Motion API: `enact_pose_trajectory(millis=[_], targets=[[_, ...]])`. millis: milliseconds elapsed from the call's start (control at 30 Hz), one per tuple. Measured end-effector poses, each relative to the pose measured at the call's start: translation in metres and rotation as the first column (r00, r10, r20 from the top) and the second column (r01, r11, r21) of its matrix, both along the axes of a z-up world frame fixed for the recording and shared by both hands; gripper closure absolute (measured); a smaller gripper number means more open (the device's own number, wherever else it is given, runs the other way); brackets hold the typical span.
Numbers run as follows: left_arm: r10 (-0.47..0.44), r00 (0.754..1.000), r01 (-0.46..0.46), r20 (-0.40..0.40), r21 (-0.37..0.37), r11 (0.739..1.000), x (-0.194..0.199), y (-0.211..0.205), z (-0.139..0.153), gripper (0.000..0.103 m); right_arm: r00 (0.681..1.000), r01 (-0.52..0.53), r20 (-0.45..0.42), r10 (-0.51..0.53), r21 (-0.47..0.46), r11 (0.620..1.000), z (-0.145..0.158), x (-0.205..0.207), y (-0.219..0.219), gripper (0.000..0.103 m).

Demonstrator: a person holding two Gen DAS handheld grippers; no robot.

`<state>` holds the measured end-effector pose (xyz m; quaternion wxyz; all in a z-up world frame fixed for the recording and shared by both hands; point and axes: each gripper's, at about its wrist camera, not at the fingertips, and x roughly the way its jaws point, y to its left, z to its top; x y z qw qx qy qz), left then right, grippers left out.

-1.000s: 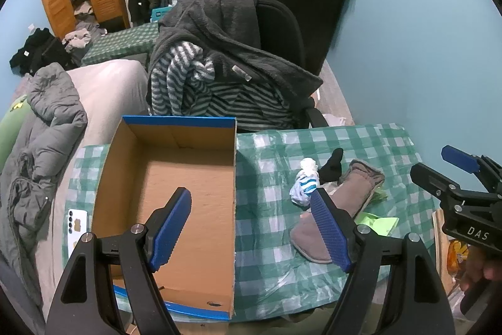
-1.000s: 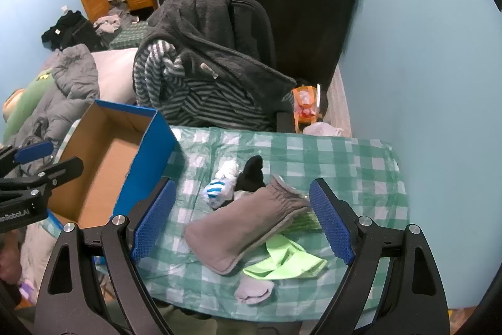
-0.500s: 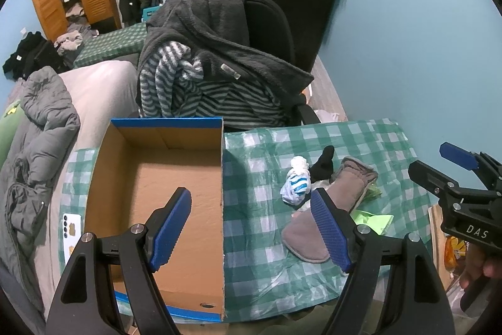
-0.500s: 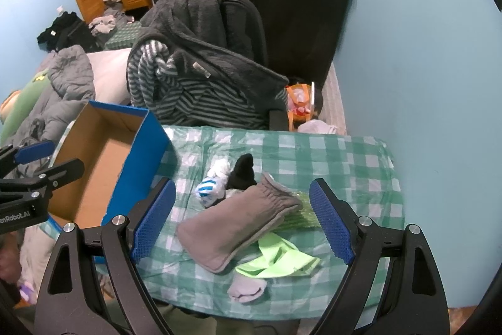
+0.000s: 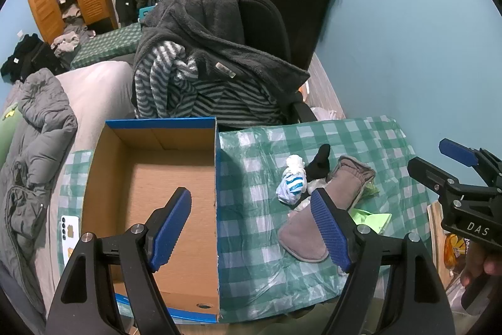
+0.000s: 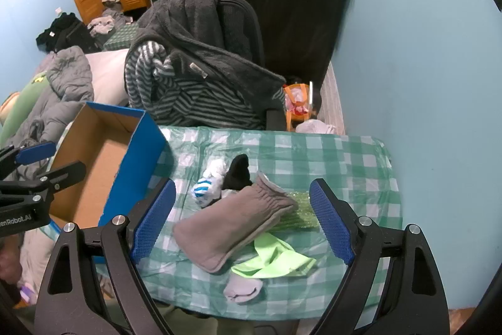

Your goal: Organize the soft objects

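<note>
Both pairs of fingers are spread wide with nothing between them: the left gripper (image 5: 251,225) hangs over the right wall of the cardboard box (image 5: 150,184), the right gripper (image 6: 243,217) above the sock pile on the checked tablecloth (image 6: 345,165). A grey slipper sock (image 6: 232,225) lies across a lime cloth (image 6: 276,259), with a blue-striped white sock (image 6: 207,187) and a black sock (image 6: 238,173) behind it; what looks like a small lilac sock (image 6: 243,289) sits near the table's front edge.

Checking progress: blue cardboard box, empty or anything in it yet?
Empty as far as visible: the blue cardboard box shows bare brown floor; gripper fingers hide part.
</note>
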<state>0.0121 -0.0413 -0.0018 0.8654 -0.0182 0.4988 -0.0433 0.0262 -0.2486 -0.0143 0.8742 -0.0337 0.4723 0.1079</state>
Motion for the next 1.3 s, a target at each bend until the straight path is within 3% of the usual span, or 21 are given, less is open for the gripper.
enact_pose_trajectory(millis=[1300], targets=[[-0.051,0.998,0.051,-0.029,0.000,0.999,0.006,-0.019,-0.008,0.023,0.999,0.030,-0.010,-0.030,-0.019,0.999,-0.002,-0.001,-0.014,0.017]])
